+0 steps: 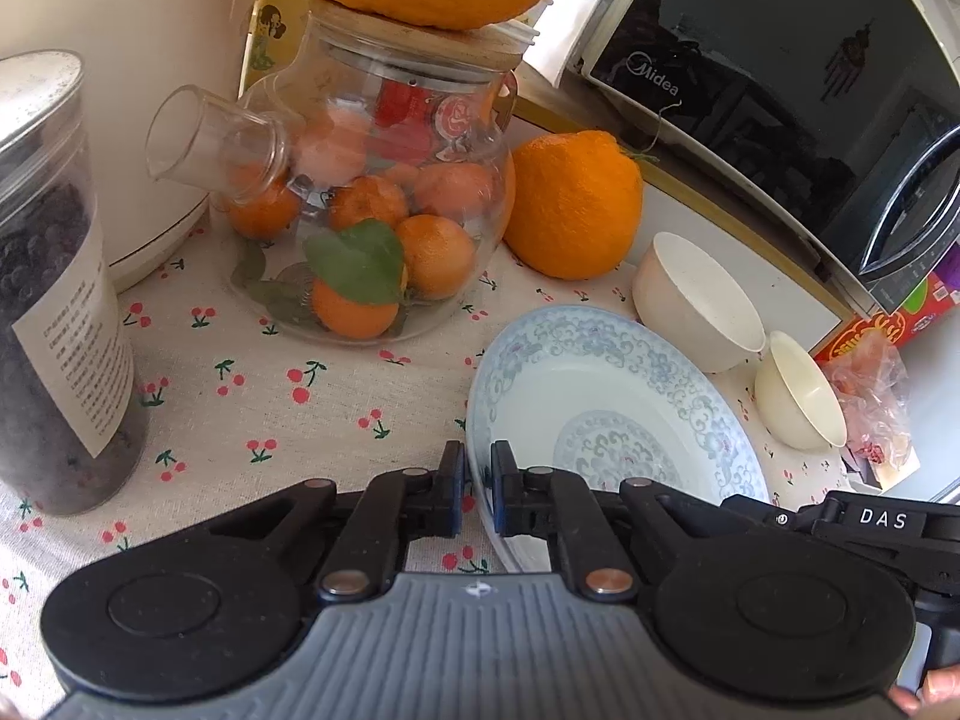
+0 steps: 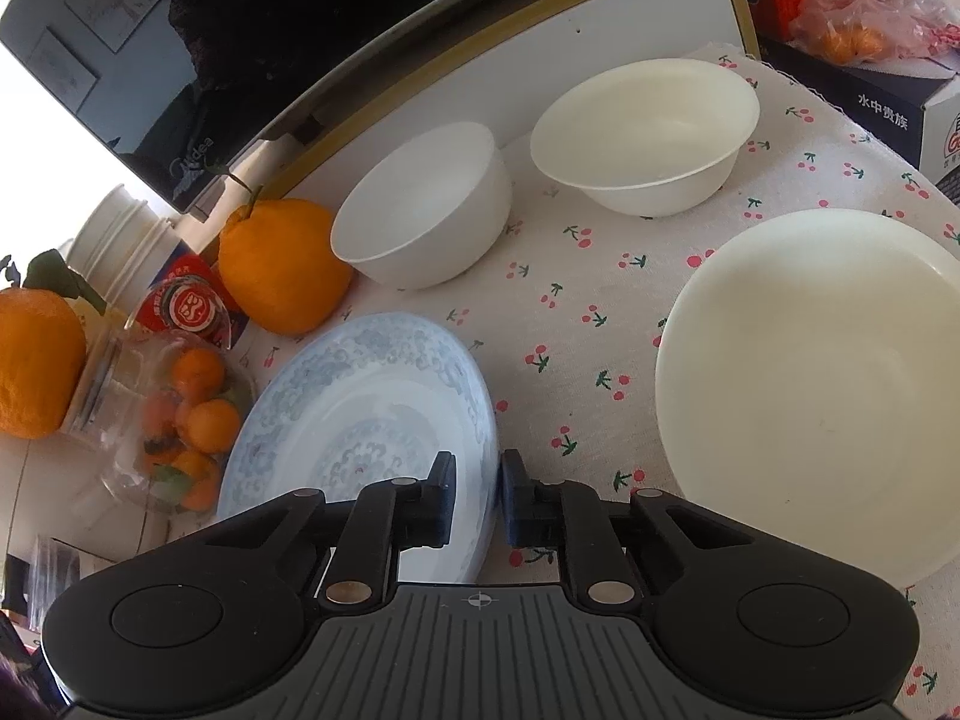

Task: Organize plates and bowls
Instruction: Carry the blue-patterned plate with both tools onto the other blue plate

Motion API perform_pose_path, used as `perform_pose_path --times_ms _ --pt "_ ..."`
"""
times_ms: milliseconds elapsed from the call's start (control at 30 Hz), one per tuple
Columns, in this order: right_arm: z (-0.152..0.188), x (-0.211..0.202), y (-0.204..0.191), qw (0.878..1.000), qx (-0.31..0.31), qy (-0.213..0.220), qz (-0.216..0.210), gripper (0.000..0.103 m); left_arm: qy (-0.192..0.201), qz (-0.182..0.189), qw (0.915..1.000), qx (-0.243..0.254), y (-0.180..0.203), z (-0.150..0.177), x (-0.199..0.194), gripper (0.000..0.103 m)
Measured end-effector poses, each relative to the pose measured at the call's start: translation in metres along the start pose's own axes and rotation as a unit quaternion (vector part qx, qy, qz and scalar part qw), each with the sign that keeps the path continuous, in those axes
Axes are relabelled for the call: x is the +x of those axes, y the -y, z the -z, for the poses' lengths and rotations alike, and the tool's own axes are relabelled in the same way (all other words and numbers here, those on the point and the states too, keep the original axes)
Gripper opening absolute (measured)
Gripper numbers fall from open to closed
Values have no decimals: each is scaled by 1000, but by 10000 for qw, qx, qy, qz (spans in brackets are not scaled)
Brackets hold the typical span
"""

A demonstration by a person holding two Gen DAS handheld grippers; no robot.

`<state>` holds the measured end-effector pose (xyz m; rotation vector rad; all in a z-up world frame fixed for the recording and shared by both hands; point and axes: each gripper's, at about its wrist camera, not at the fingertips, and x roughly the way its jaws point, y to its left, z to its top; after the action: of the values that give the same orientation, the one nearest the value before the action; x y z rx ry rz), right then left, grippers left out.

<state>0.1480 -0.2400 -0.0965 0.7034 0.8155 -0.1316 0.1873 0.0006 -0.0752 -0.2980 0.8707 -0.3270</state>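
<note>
A blue-patterned plate [image 1: 606, 384] [image 2: 360, 402] lies on the cherry-print cloth. My left gripper [image 1: 478, 480] is shut on its near left rim, which sits between the pads. My right gripper [image 2: 478, 492] is shut on the plate's near right rim. Two cream bowls [image 1: 690, 300] [image 1: 798, 390] stand behind the plate; in the right wrist view they are a deep one [image 2: 420, 210] and a wider one [image 2: 648, 132]. A large cream dish [image 2: 810, 390] rests to the right of the blue plate, apart from it.
A glass jar of tangerines [image 1: 372, 210] with a big orange on its lid stands at the back left. A loose orange [image 1: 570, 204], a dark-filled jar [image 1: 54, 300], a white appliance [image 1: 120, 60] and a microwave [image 1: 780, 90] ring the cloth. Boxes and a plastic bag [image 2: 852, 6] sit at the back right.
</note>
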Motion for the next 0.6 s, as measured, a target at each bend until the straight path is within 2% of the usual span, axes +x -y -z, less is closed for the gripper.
perform_pose_path --times_ms 333,600 --pt "1 7 0 10000 -64 -57 -48 15 -49 1 10000 22 2 -3 5 8" --pt "-3 -5 -8 9996 -284 -53 4 15 -74 29 9998 155 7 -6 -4 8"
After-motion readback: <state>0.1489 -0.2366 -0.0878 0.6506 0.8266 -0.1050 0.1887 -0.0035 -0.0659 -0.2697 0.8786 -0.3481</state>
